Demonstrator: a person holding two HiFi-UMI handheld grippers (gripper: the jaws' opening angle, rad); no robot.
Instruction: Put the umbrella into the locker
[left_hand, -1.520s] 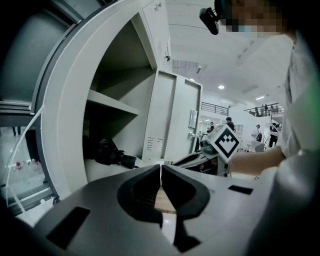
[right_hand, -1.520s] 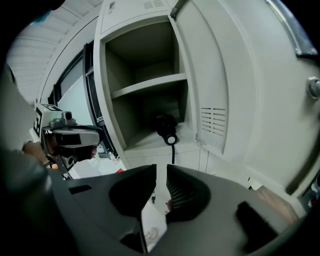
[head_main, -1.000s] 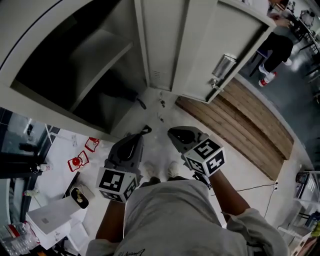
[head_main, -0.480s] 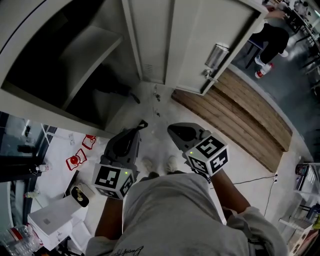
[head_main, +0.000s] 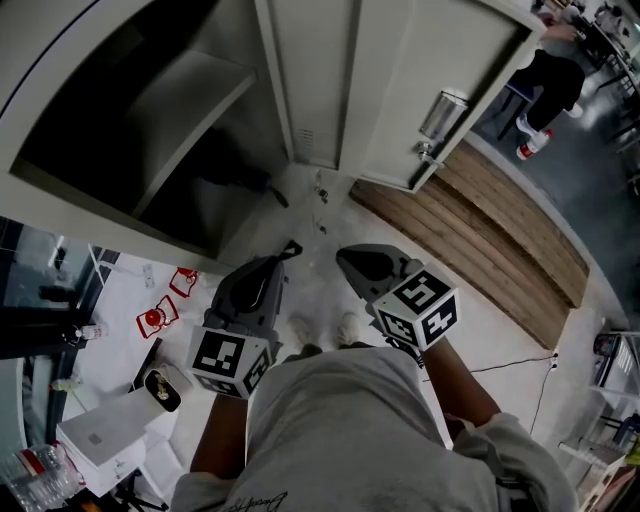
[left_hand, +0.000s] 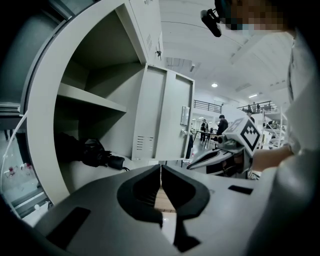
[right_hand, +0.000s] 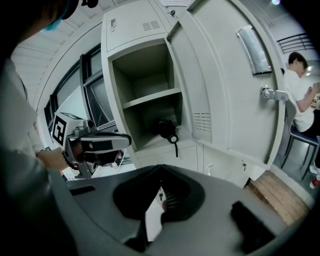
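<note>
A folded black umbrella (head_main: 238, 180) lies inside the open grey locker (head_main: 150, 205), on the floor of its lower compartment under the shelf. It also shows as the umbrella (left_hand: 92, 152) and the umbrella (right_hand: 167, 130), handle end towards the opening. My left gripper (head_main: 290, 247) and right gripper (head_main: 345, 262) hover side by side in front of the person's body, apart from the locker. The left gripper (left_hand: 161, 167) has its jaws pressed together with nothing in them. The right gripper (right_hand: 161, 167) is likewise shut and empty.
The locker door (head_main: 400, 90) stands swung open to the right, with a metal handle (head_main: 440, 115). A wooden platform (head_main: 470, 240) lies on the floor at right. A white box (head_main: 100, 435) and red items (head_main: 160, 320) sit at left. A person (head_main: 555, 80) sits far right.
</note>
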